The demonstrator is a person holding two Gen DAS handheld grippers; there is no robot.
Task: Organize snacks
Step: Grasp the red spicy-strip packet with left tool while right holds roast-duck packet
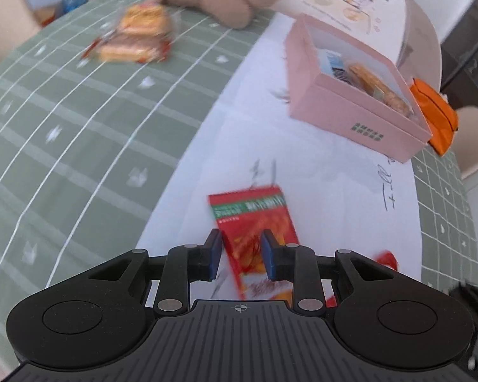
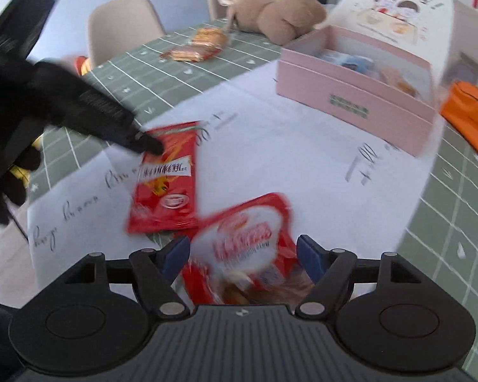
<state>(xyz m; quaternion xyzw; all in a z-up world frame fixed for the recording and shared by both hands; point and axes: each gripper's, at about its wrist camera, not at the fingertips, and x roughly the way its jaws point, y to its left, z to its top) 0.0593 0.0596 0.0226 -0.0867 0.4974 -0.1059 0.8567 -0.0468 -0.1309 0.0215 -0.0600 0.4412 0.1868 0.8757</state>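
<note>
Across green checked tablecloth (image 1: 79, 133) lies white paper (image 1: 318, 172); beige chairs (image 2: 124, 28) behind.

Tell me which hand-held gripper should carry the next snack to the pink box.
Probably left. The left hand-held gripper already has its fingers around the red packet, nearly closed. The right hand-held gripper is wide open over the red-and-white packet. The pink box sits open ahead.

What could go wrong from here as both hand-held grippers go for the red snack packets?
1. The left hand-held gripper straddles only one end of the red packet; the rest may droop or slip.
2. The red-and-white packet sits between the right hand-held gripper's open jaws, close beside the other packet, so the grippers may collide.
3. The pink box already holds snacks, so dropped packets could catch its rim.
</note>
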